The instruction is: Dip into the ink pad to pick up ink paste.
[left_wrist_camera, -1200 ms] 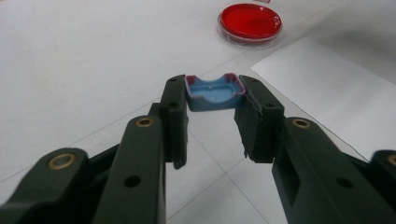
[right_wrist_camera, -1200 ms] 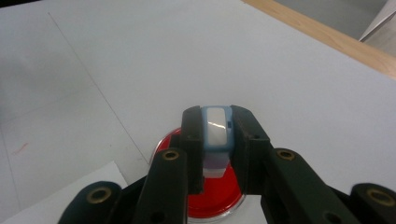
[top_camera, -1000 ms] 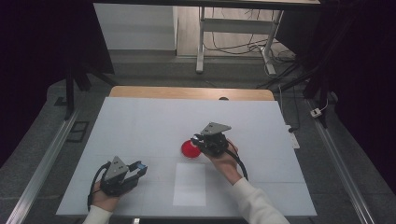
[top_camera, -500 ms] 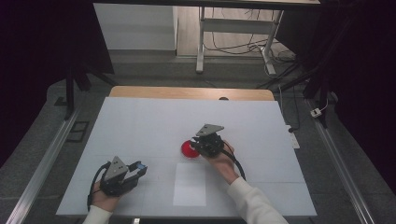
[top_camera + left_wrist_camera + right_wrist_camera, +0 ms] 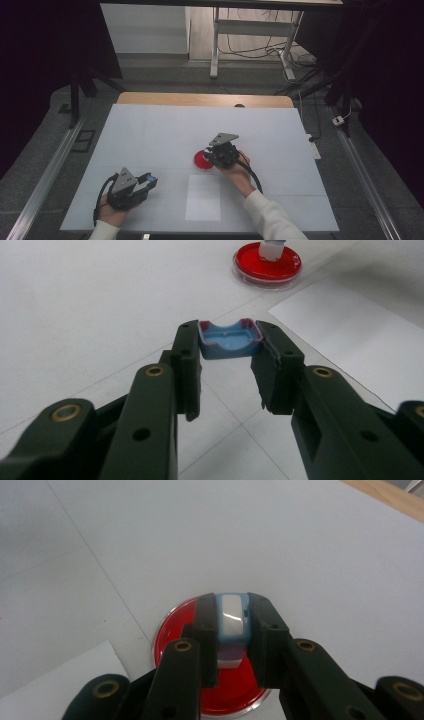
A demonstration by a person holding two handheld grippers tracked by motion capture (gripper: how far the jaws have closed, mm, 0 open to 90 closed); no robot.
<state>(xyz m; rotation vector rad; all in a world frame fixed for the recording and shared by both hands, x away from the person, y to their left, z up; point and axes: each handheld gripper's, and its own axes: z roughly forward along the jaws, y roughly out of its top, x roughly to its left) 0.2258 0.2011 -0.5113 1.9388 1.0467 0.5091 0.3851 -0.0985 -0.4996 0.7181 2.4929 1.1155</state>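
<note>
A round red dish [image 5: 200, 161] lies near the middle of the white table [image 5: 150, 130]. My right gripper [image 5: 208, 156] hovers at the dish's right edge. In the right gripper view this gripper [image 5: 232, 601] is shut on a small blue-and-white piece [image 5: 231, 620], held over the red dish [image 5: 175, 630]. My left gripper [image 5: 150, 179] rests low at the front left. In the left gripper view it [image 5: 229, 330] is shut on a shallow blue cap with a dark red rim [image 5: 229, 342]. The dish [image 5: 267, 265] lies farther off in that view, with the right gripper's piece above it.
A white paper sheet [image 5: 202, 197] lies flat in front of the dish, between the two hands. A wooden strip [image 5: 200, 99] runs along the table's far edge. Metal rails flank the table on both sides, and a stand with cables is behind it.
My right gripper has edged slightly left, closer over the red dish, still holding its piece. The left gripper has stayed put.
</note>
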